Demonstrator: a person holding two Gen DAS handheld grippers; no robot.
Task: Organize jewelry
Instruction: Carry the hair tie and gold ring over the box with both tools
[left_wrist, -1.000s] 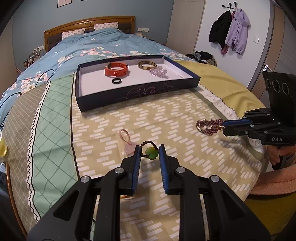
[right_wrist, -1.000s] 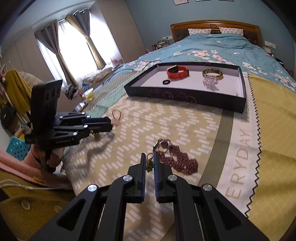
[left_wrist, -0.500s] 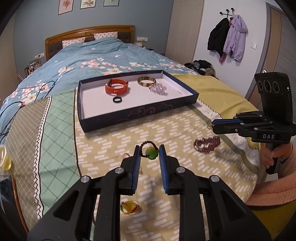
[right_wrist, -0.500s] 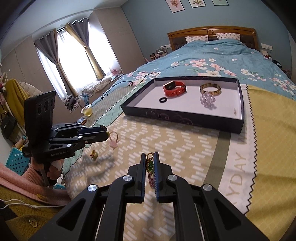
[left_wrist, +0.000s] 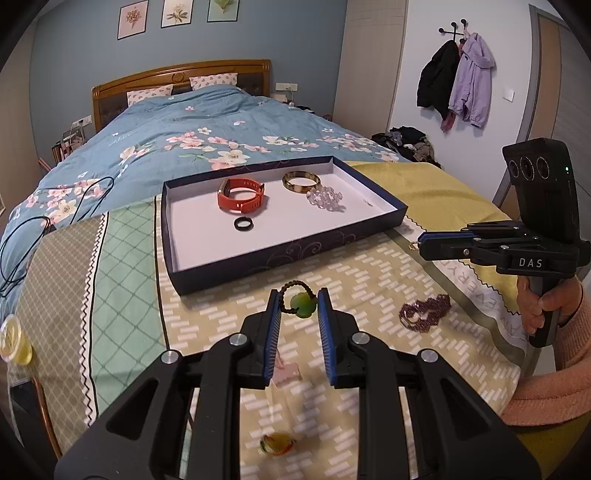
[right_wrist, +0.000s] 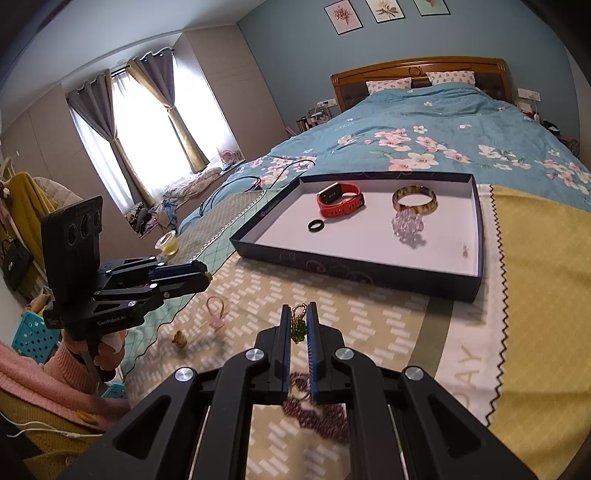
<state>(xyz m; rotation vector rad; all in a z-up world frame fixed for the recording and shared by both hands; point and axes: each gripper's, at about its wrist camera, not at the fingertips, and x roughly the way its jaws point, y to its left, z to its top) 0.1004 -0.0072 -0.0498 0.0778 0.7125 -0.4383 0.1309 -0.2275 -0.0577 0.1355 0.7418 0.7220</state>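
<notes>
Left gripper (left_wrist: 298, 303) jaws nearly closed, pinching green bead charm (left_wrist: 303, 303) at very tips: may slip. Right gripper (right_wrist: 297, 320) jaws almost shut on gold chain (right_wrist: 298, 322) at frame centre; dangling chain may snag rim of tray (right_wrist: 369, 275).

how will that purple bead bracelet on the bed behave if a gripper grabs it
The purple bead bracelet lies in a slack, bunched heap, so probably floppy and will dangle. Small beads look light. Pinching one strand likely lifts it all, swinging.

Left tool (left_wrist: 298, 301) and right tool (right_wrist: 296, 320) both clamp shut, angled downward.
</notes>
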